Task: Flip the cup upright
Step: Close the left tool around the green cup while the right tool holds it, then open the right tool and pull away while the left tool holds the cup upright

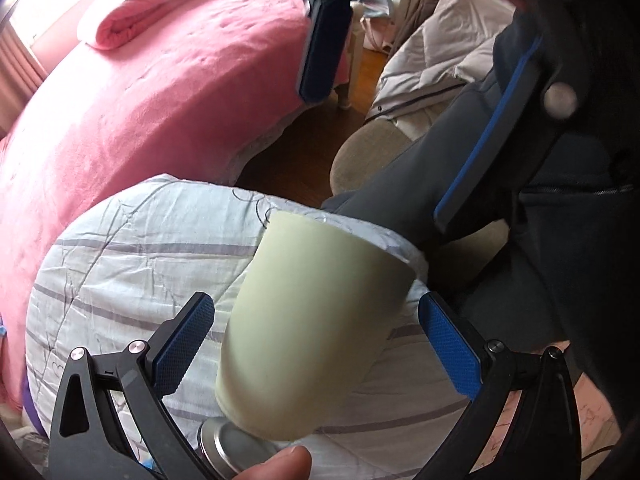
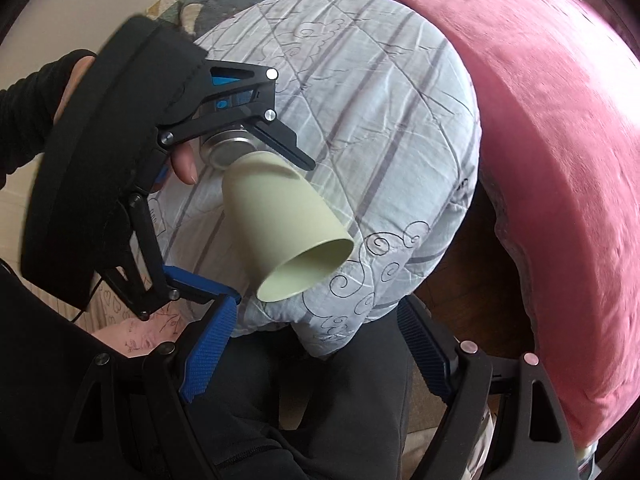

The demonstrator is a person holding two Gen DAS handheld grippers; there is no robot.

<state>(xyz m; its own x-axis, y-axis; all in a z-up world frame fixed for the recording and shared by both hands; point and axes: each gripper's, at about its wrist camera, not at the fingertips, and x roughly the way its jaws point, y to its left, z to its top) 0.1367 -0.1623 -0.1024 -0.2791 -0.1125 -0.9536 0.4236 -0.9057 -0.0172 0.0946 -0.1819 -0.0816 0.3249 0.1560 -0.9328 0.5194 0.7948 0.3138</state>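
Observation:
A pale green cup [image 1: 316, 320] lies tilted on a folded white quilt with grey stripes [image 1: 140, 264]. In the right wrist view the cup [image 2: 280, 216] has its open mouth toward the lower right and its base against a metal disc [image 2: 226, 152] at the left gripper's body. My left gripper [image 1: 316, 344] is open, its blue pads on either side of the cup without touching it. My right gripper [image 2: 316, 344] is open and empty, below the quilt's near edge. It also shows in the left wrist view [image 1: 384, 128], above the cup.
A pink blanket [image 1: 140, 92] covers the bed beside the quilt, with a rolled pink towel [image 1: 140, 12] on it. The person's dark trousers [image 2: 320, 400] lie under the right gripper. Wooden floor [image 1: 304, 152] and a grey cushion [image 1: 368, 152] lie beyond.

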